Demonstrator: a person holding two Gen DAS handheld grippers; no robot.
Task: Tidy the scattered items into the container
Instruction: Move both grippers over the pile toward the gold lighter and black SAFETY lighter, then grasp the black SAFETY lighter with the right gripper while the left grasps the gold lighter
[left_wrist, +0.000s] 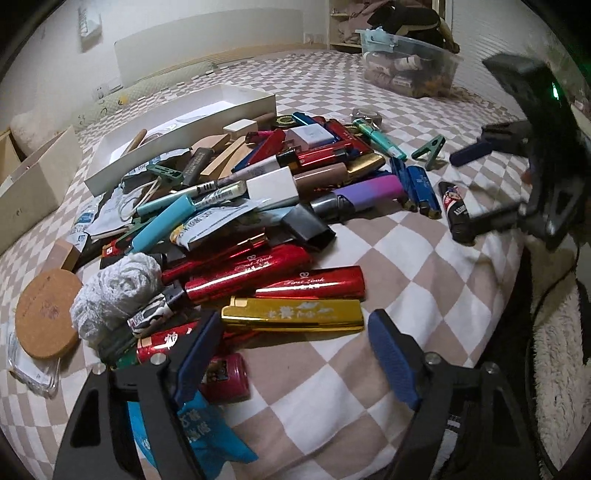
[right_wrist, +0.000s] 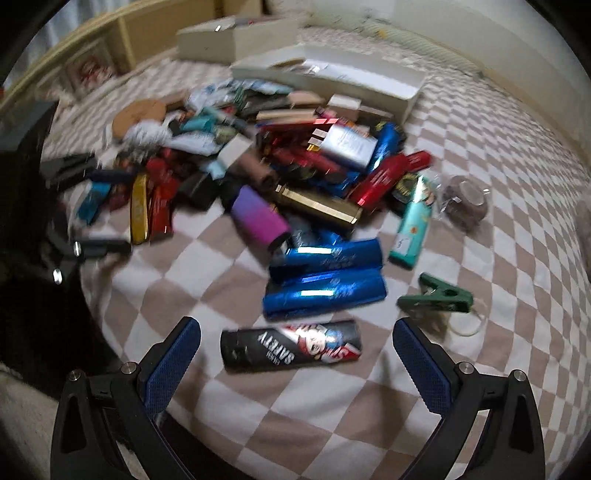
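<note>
Left gripper (left_wrist: 295, 347) jaws spread wide, empty, over gold lighter (left_wrist: 295, 314) at pile's near edge, white box (left_wrist: 184, 122) behind, partly hidden by clutter, right gripper (right_wrist: 295, 354) wide apart, black lighter (right_wrist: 290, 345) lying between its fingers, far pile blurred, white box (right_wrist: 369, 83) beyond it.

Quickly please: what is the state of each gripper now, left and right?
Left gripper: open, holding nothing.
Right gripper: open, holding nothing.
</note>
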